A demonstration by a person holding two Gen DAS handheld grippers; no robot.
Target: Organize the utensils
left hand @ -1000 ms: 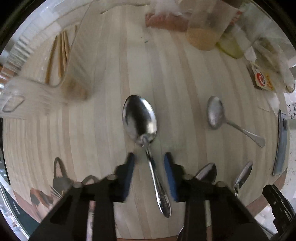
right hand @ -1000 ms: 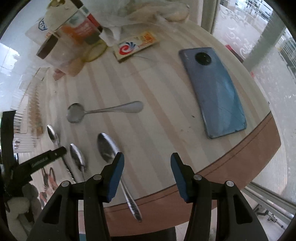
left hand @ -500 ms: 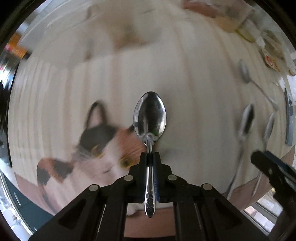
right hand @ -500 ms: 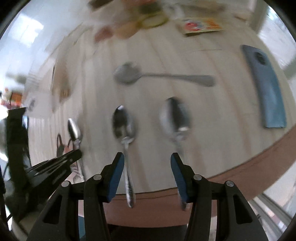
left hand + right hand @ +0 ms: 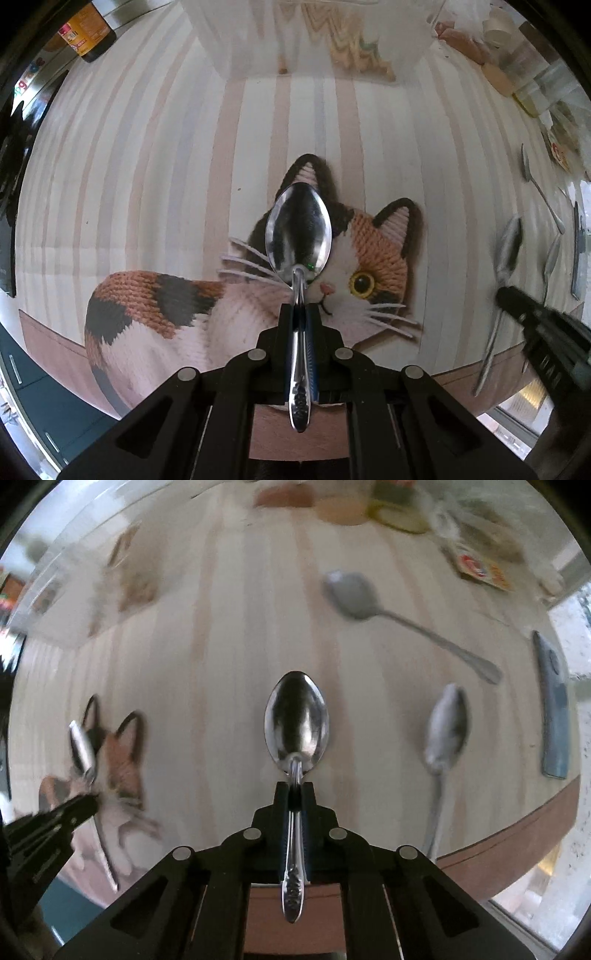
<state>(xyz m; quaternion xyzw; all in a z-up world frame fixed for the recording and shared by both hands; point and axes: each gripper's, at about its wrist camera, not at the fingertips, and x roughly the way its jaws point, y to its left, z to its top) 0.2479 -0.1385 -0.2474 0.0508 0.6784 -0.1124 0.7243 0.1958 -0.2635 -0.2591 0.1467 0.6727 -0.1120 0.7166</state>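
Each polished steel teaspoon, one (image 5: 298, 236) pinched at the neck by the left gripper (image 5: 300, 314) above the knitted calico cat mat (image 5: 373, 254), the other (image 5: 296, 723) freshly clamped by the right gripper (image 5: 294, 794) beside that mat, looks light, rigid and slippery, so a neck hold seems sensible.

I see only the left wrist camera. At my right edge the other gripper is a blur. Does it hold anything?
Observer: Yes. The right gripper has just closed its jaws on the handle of a held spoon, whose bowl points forward.
Operator: How many spoons lie loose near it?
Observer: Two. The near spoon lies beside the held one, and the far spoon lies further ahead, at an angle.
Operator: Is the dark bar at my far right a utensil?
Observer: No, it is a blue phone, lying flat beyond the near spoon.
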